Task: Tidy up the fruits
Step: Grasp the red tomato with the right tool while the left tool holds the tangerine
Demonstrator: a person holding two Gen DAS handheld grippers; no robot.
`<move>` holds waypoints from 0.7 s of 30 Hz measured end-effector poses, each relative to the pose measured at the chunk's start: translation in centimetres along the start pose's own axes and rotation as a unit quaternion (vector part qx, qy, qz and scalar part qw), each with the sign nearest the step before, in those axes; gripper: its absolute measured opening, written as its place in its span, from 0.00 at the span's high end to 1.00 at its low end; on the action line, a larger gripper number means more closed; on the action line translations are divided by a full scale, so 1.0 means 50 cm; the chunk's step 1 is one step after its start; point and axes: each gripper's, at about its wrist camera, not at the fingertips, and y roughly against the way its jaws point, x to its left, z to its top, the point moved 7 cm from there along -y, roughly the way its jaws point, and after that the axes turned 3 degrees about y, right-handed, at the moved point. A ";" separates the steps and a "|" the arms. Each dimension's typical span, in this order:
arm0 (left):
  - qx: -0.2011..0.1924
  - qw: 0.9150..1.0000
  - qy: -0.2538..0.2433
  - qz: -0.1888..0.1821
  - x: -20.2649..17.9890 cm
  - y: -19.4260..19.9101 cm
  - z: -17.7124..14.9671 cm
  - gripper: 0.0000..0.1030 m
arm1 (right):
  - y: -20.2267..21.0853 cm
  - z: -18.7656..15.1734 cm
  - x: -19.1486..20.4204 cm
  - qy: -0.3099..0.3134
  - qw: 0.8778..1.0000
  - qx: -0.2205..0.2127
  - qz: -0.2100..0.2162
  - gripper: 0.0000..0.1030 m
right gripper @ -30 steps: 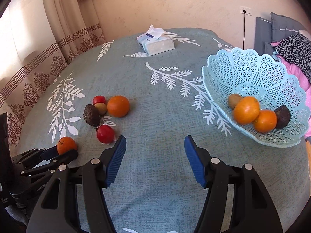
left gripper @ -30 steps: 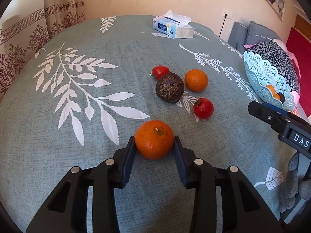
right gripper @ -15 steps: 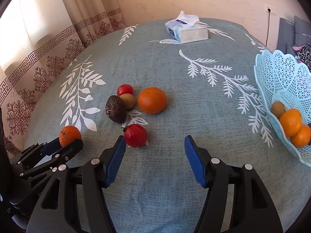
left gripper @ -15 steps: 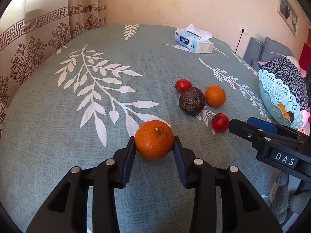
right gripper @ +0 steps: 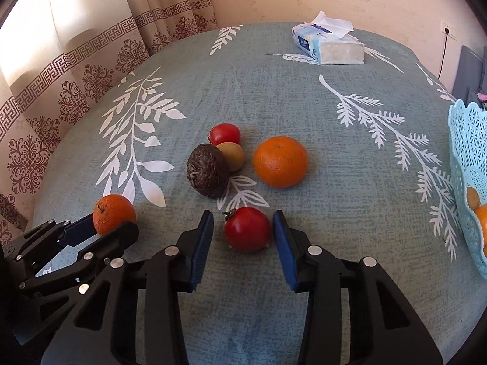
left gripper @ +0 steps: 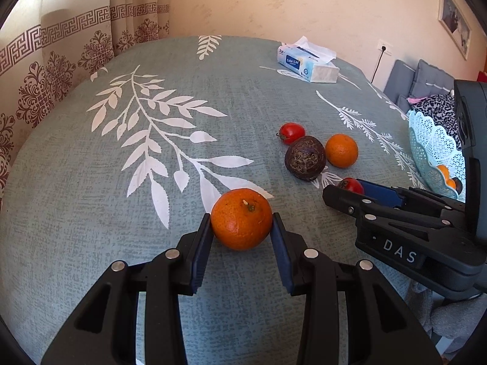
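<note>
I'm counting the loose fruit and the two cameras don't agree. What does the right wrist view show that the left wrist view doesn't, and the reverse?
Only the right wrist view shows the small yellow-green round fruit, tucked behind the dark wrinkled brown fruit.

Only the left wrist view shows the framed picture on the wall.

Both show the small orange clamped in the left gripper, the red fruit between the open right gripper fingers, the larger orange, the far red fruit, the tissue box and the light blue lattice basket.
</note>
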 end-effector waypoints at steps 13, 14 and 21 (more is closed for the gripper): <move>0.001 1.000 -0.001 0.004 0.000 -0.002 -0.001 0.63 | 0.034 -0.001 -0.021 -0.008 1.000 -0.016 -0.020 0.71; 0.001 1.000 -0.002 0.005 -0.001 -0.003 -0.001 0.63 | 0.039 0.000 -0.024 -0.009 0.999 -0.020 -0.023 0.71; -0.001 1.000 -0.009 0.016 -0.004 -0.001 -0.002 0.63 | 0.077 0.004 -0.048 -0.015 0.998 -0.040 -0.044 0.71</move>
